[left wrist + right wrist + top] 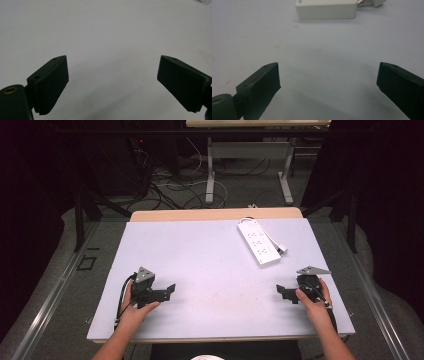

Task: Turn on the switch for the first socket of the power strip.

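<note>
1. My left claw rests low over the near-left part of the table, held in my left hand. Its jaws point toward the table's middle.
2. In the left gripper view, my left claw stands wide open. Bare table surface lies between its jaws; nothing is gripped.
3. My right claw sits at the near-right part of the table, held in my right hand. Its jaws point inward, toward the left claw. The two claws are well apart.
4. In the right gripper view, my right claw is likewise spread wide, with nothing between the jaws.
5. A white power strip lies flat on the far-right part of the table, set at a diagonal. Its white cable and plug lie just beside its right edge.
6. In the right gripper view, one end of the power strip shows at the top, ahead of the open jaws and apart from them.
7. Neither claw touches the power strip.
8. Beyond the table, cables lie on the floor beside a second table's metal legs.
</note>
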Tool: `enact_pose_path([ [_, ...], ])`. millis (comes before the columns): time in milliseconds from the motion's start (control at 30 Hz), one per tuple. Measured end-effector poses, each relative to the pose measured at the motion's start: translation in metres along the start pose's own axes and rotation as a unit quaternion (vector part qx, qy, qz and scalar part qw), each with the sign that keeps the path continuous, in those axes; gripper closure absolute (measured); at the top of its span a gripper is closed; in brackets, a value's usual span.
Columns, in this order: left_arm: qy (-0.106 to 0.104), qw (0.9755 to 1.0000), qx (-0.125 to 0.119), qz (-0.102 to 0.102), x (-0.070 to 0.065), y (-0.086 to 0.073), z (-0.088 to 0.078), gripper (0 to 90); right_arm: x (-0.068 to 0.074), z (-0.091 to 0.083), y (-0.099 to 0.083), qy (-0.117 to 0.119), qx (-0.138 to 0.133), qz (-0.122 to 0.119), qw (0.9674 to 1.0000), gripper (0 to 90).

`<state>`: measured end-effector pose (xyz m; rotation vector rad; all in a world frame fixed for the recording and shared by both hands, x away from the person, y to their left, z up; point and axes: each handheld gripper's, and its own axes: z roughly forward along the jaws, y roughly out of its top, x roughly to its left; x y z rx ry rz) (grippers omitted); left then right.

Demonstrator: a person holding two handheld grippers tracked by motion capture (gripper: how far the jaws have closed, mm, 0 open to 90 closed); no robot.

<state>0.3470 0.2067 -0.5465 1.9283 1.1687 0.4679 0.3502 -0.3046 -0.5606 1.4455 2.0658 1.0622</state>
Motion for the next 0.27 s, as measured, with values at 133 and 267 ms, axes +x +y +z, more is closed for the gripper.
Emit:
enact_pose_path([
  [133,0.000,1.0000,0.000,-0.001,-0.0001,0.0001,-0.0005,10.2,0.0002,0.0007,-0.0002,-0.001,0.001,0.001,1.0000,5.1],
  [267,0.001,1.0000,0.001,0.000,0.0000,0.0001,0.0001,10.2,0.0008,0.0006,0.0002,0.000,0.001,0.001,1.0000,5.2],
])
